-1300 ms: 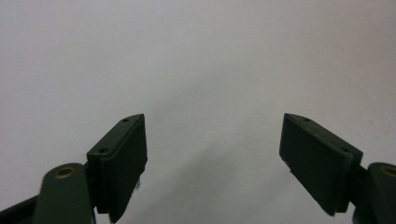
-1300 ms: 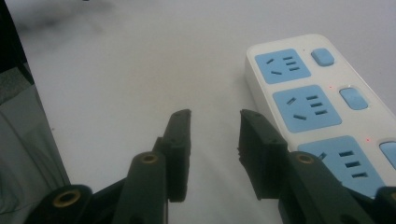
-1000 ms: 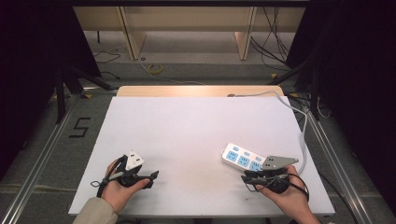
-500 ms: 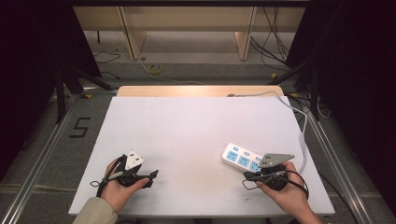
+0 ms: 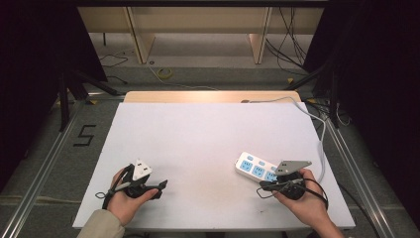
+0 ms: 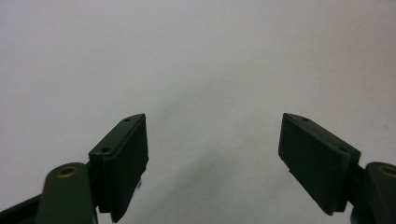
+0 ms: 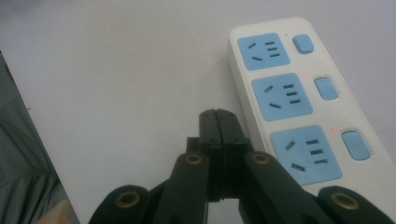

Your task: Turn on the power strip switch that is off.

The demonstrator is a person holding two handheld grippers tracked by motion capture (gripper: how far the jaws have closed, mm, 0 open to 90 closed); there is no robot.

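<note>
A white power strip [image 5: 253, 167] with three blue sockets and blue switches [image 7: 287, 95] lies at the table's front right. My right gripper [image 5: 262, 187] is held low just in front of it, pointing left. Its jaws are shut with nothing between them, and their tips [image 7: 218, 116] rest beside the strip's long edge, not on it. At the front left, my left gripper [image 5: 159, 188] lies in a hand and points right. In the left gripper view its jaws stand wide open [image 6: 215, 154] over bare white table.
The strip's white cable [image 5: 322, 136] runs along the right edge to the back of the white table [image 5: 198, 139]. A wooden strip [image 5: 213, 96] borders the far edge. Metal rails and a floor mark "5" [image 5: 85, 135] lie beside the table.
My right gripper has edged slightly up toward the power strip. The left gripper and the strip have not moved.
</note>
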